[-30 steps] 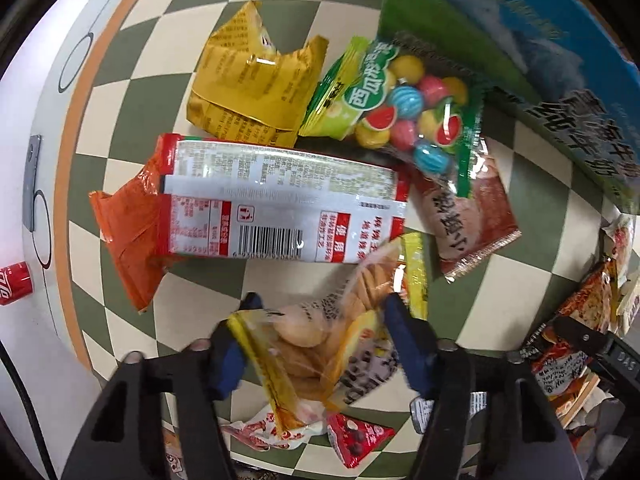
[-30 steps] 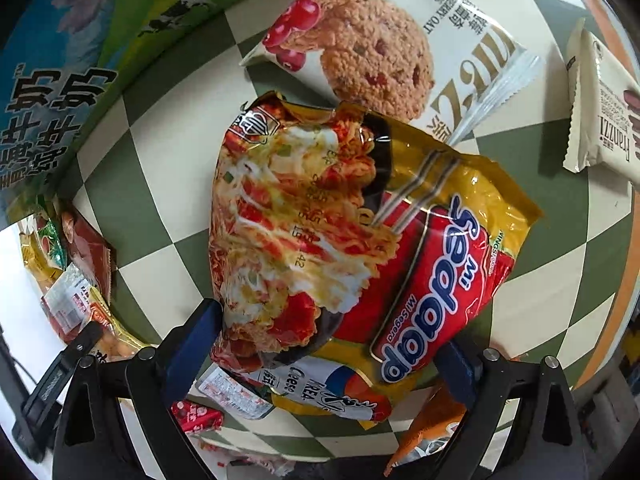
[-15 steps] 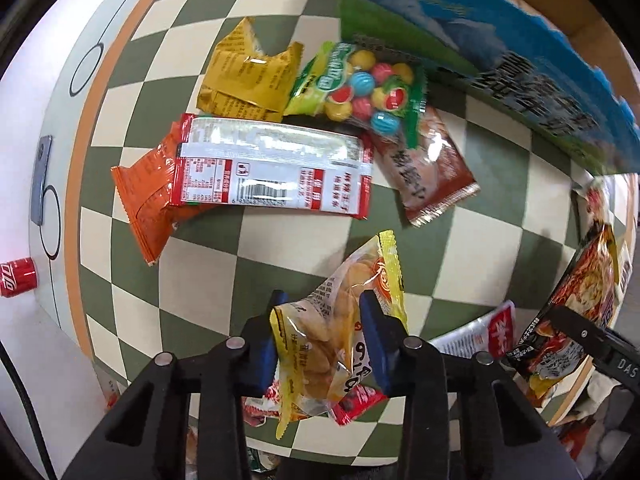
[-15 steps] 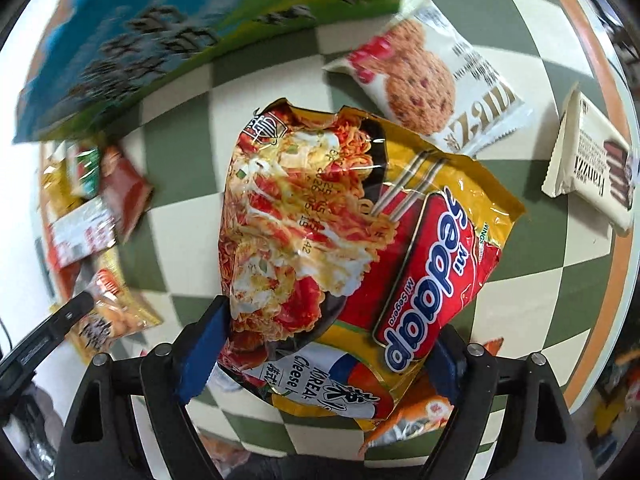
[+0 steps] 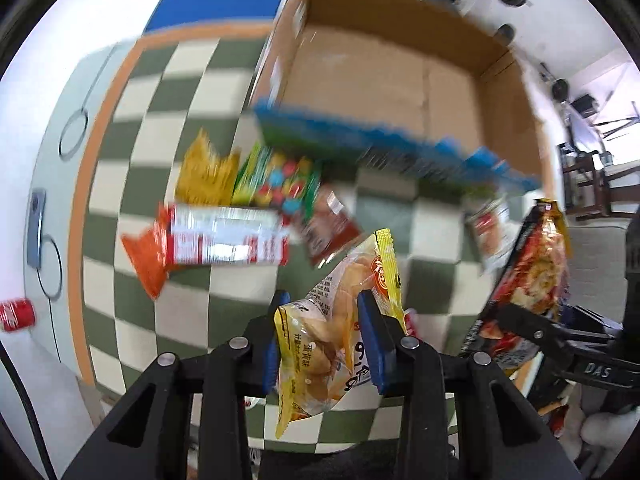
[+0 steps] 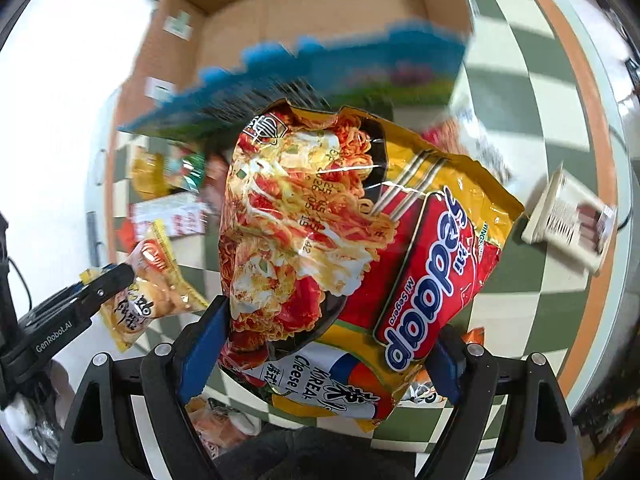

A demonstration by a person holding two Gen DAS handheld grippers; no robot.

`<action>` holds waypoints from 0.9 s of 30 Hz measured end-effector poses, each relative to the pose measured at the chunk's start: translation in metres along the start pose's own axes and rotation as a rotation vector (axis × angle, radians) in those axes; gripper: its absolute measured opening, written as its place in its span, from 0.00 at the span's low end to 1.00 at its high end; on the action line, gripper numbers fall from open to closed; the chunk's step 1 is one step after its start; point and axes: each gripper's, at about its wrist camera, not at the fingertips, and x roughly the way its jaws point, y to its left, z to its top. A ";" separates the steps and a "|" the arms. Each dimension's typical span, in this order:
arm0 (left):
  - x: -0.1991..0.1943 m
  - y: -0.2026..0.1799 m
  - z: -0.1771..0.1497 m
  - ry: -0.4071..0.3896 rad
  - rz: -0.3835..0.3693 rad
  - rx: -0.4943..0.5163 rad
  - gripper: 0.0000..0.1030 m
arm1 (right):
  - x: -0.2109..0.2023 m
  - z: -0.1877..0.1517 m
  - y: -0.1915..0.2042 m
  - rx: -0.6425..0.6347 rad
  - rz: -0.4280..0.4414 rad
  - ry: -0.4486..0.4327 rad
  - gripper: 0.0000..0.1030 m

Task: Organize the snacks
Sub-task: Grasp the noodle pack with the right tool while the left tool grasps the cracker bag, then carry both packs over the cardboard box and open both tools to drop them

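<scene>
My left gripper [image 5: 322, 334] is shut on a clear-and-yellow biscuit packet [image 5: 340, 320] and holds it above the checkered tablecloth. My right gripper [image 6: 320, 344] is shut on a large red-and-yellow Mi Sedaap noodle packet [image 6: 352, 248], also lifted. The open cardboard box [image 5: 392, 76] stands at the back, its inside bare; it also shows in the right wrist view [image 6: 304, 20]. The noodle packet [image 5: 536, 272] shows at the right of the left wrist view, the biscuit packet [image 6: 148, 280] at the left of the right wrist view.
Loose snacks lie left of the box: a yellow packet [image 5: 206, 176], a candy bag [image 5: 280, 180], a red-and-white packet [image 5: 228, 240], an orange packet [image 5: 146, 260], a brown packet [image 5: 330, 228]. A cream wafer packet [image 6: 572, 216] lies at the right. A box flap [image 5: 380, 144] hangs forward.
Both grippers have risen and tilted up with their packets. The table snacks have dropped away and the open box interior has come into view.
</scene>
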 end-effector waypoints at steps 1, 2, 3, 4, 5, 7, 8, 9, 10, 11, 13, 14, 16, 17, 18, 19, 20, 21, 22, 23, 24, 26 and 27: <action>-0.009 -0.005 0.006 -0.017 -0.003 0.014 0.31 | -0.012 0.004 0.003 -0.017 0.005 -0.014 0.86; -0.018 -0.007 0.017 -0.037 -0.008 0.023 0.31 | -0.023 0.004 0.004 -0.031 0.007 -0.025 0.86; -0.026 -0.012 0.029 -0.053 -0.016 0.040 0.31 | -0.034 0.009 0.007 -0.047 0.009 -0.038 0.86; -0.031 -0.017 0.039 -0.064 -0.021 0.049 0.31 | -0.045 0.015 0.009 -0.057 0.010 -0.050 0.86; -0.037 -0.024 0.054 -0.077 -0.029 0.063 0.31 | -0.057 0.023 0.012 -0.073 0.012 -0.058 0.86; -0.045 -0.034 0.075 -0.094 -0.030 0.078 0.31 | -0.077 0.040 0.015 -0.098 0.009 -0.075 0.86; -0.047 -0.041 0.093 -0.102 -0.032 0.095 0.31 | -0.086 0.052 0.017 -0.114 0.003 -0.077 0.86; -0.047 -0.046 0.105 -0.106 -0.029 0.101 0.31 | -0.090 0.063 0.019 -0.133 -0.007 -0.078 0.86; -0.047 -0.049 0.118 -0.110 -0.026 0.106 0.31 | -0.095 0.076 0.020 -0.146 -0.020 -0.081 0.86; -0.044 -0.054 0.132 -0.110 -0.024 0.122 0.31 | -0.098 0.089 0.019 -0.160 -0.039 -0.083 0.86; -0.033 -0.062 0.166 -0.097 -0.022 0.136 0.31 | -0.100 0.118 0.016 -0.185 -0.071 -0.074 0.86; -0.029 -0.064 0.176 -0.089 -0.023 0.144 0.31 | -0.098 0.130 0.014 -0.196 -0.080 -0.064 0.86; -0.011 -0.070 0.204 -0.053 -0.031 0.160 0.31 | -0.091 0.153 0.010 -0.212 -0.097 -0.042 0.86; -0.003 -0.071 0.213 -0.036 -0.042 0.162 0.31 | -0.086 0.165 0.008 -0.222 -0.104 -0.031 0.86; 0.007 -0.071 0.223 -0.017 -0.053 0.157 0.31 | -0.080 0.179 0.007 -0.234 -0.110 -0.020 0.86; 0.018 -0.073 0.235 0.007 -0.065 0.169 0.31 | -0.075 0.191 0.005 -0.243 -0.115 -0.005 0.86; 0.026 -0.074 0.244 0.021 -0.070 0.172 0.31 | -0.068 0.204 0.002 -0.248 -0.119 0.009 0.86; 0.036 -0.075 0.253 0.036 -0.069 0.178 0.31 | -0.064 0.212 -0.001 -0.252 -0.121 0.018 0.86; 0.046 -0.077 0.262 0.054 -0.062 0.198 0.31 | -0.056 0.222 -0.003 -0.256 -0.125 0.028 0.86; 0.052 -0.079 0.266 0.061 -0.057 0.207 0.31 | -0.050 0.229 -0.005 -0.259 -0.128 0.037 0.86; 0.061 -0.080 0.271 0.072 -0.051 0.217 0.31 | -0.045 0.241 -0.005 -0.262 -0.131 0.051 0.86; 0.075 -0.083 0.281 0.099 -0.051 0.238 0.31 | -0.032 0.254 -0.007 -0.258 -0.134 0.076 0.86; 0.081 -0.083 0.284 0.105 -0.048 0.240 0.31 | -0.027 0.262 -0.009 -0.254 -0.134 0.084 0.86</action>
